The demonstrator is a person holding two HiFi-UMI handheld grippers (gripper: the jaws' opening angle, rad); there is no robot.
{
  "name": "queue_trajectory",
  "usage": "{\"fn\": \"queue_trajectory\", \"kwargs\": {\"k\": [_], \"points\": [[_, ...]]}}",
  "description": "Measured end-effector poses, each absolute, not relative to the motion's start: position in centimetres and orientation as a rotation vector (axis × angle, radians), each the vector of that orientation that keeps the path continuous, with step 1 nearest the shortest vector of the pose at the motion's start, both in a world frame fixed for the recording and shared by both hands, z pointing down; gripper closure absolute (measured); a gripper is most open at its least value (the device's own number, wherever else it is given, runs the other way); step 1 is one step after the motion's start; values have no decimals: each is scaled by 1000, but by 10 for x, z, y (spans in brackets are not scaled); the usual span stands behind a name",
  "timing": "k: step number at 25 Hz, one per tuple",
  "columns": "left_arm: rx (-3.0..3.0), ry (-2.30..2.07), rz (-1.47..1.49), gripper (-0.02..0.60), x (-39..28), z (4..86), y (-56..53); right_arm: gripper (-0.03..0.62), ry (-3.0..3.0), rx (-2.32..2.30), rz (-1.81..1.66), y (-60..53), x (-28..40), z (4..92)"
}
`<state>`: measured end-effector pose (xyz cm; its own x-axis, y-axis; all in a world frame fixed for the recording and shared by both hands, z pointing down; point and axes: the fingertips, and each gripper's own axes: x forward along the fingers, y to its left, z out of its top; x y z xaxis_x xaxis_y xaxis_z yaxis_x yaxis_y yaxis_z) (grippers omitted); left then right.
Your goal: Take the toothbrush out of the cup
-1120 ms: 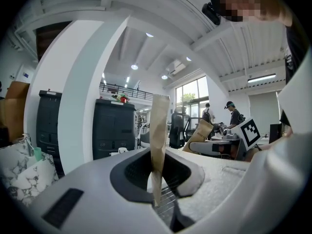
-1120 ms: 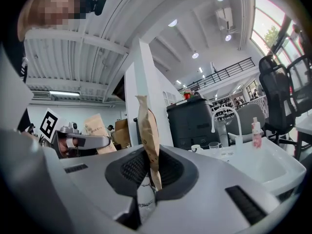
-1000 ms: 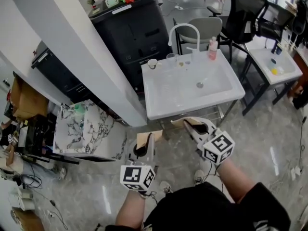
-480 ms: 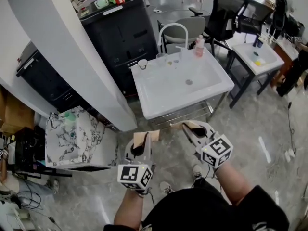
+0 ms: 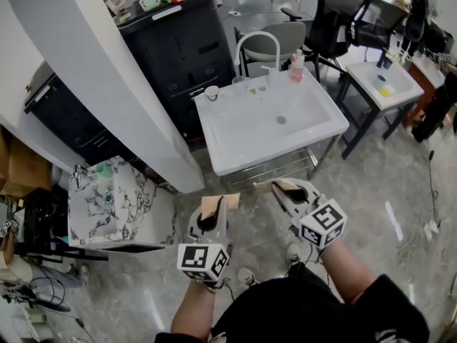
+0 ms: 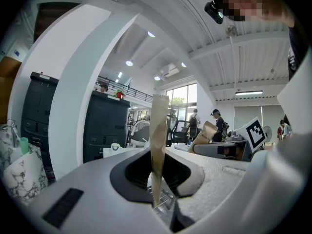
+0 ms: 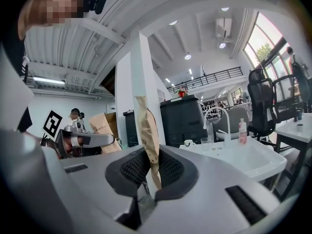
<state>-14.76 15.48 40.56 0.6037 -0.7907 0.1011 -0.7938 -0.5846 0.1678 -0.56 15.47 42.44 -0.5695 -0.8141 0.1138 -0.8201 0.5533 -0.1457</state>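
Note:
The white sink [image 5: 246,148] stands ahead of me, with a white mug [image 5: 211,93] and clear glass cups [image 5: 238,84] on its back rim beside the faucet [image 5: 257,45]. From here I cannot make out a toothbrush. My left gripper [image 5: 220,204] and right gripper [image 5: 275,186] hang side by side above the floor, short of the sink's front edge. On each, the tan pads are pressed flat together with nothing between them. The right gripper view shows the sink [image 7: 243,157], the mug [image 7: 188,143] and a glass cup [image 7: 205,141] far ahead.
A pink bottle [image 5: 297,67] stands on the sink's back rim. A white slanted pillar [image 5: 107,70] and a black cabinet [image 5: 186,41] lie to the left. A marble-patterned stand [image 5: 107,199] is at the lower left. Office chairs [image 5: 335,20] and a second white table [image 5: 385,84] stand to the right.
The head view has swung, so the sink sits further left and higher in the picture than a second ago. Both grippers stay shut and keep their places side by side.

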Motion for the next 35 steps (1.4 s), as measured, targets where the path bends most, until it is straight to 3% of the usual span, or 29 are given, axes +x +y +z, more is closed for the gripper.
{"fn": "queue_trajectory", "kwargs": {"k": [35], "points": [[2627, -1356, 6, 546, -140, 396, 161, 568, -2766, 1401, 244, 162, 4, 416]]}}
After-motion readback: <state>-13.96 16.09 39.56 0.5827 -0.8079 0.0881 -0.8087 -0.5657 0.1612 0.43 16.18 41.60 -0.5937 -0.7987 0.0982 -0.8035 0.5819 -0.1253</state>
